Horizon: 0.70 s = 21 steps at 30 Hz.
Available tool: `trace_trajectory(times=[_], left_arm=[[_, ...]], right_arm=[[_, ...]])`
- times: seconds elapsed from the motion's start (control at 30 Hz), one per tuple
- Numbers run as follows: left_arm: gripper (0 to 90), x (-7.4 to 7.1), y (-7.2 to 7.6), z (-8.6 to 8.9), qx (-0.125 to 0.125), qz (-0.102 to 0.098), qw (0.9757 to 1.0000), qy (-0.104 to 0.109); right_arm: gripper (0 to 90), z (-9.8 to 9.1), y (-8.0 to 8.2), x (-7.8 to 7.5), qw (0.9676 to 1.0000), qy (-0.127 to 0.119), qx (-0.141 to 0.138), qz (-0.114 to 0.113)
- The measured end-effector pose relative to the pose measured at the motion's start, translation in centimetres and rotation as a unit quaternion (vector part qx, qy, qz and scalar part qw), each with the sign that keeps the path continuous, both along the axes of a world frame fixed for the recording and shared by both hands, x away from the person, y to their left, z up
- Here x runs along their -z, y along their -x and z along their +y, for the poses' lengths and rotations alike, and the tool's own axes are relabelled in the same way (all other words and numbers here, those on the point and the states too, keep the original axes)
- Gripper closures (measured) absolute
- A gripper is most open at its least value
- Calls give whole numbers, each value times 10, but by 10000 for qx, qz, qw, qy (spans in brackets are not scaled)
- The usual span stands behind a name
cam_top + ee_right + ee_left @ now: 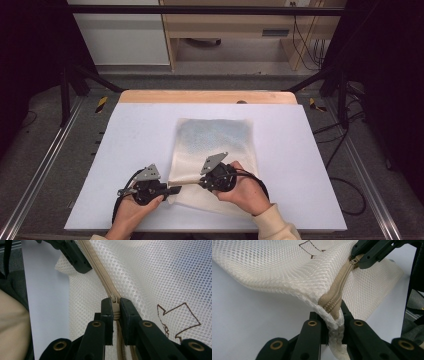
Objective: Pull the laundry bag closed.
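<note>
High view: left tool (176, 189) clamps the mesh bag's (215, 137) corner, right tool (200, 183) its zipper pull (115, 305).

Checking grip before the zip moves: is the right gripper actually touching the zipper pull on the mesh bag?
Touching. The right gripper view shows the right gripper with both jaws pressed against the zipper pull on the mesh bag, no gap on either side.
</note>
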<state>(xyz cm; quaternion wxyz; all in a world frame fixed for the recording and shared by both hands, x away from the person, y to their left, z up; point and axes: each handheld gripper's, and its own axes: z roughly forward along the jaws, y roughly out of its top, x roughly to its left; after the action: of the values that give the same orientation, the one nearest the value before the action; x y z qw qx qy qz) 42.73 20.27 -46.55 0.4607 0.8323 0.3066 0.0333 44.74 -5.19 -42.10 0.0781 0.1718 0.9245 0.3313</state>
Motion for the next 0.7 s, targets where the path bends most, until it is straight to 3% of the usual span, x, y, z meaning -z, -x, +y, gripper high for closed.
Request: trace_trajectory(times=[0.7], left_arm=[[838,1,4,-9,115,-47,9999,-78]], right_arm=[[820,-15,5,-1,9999,-29,143,-30]])
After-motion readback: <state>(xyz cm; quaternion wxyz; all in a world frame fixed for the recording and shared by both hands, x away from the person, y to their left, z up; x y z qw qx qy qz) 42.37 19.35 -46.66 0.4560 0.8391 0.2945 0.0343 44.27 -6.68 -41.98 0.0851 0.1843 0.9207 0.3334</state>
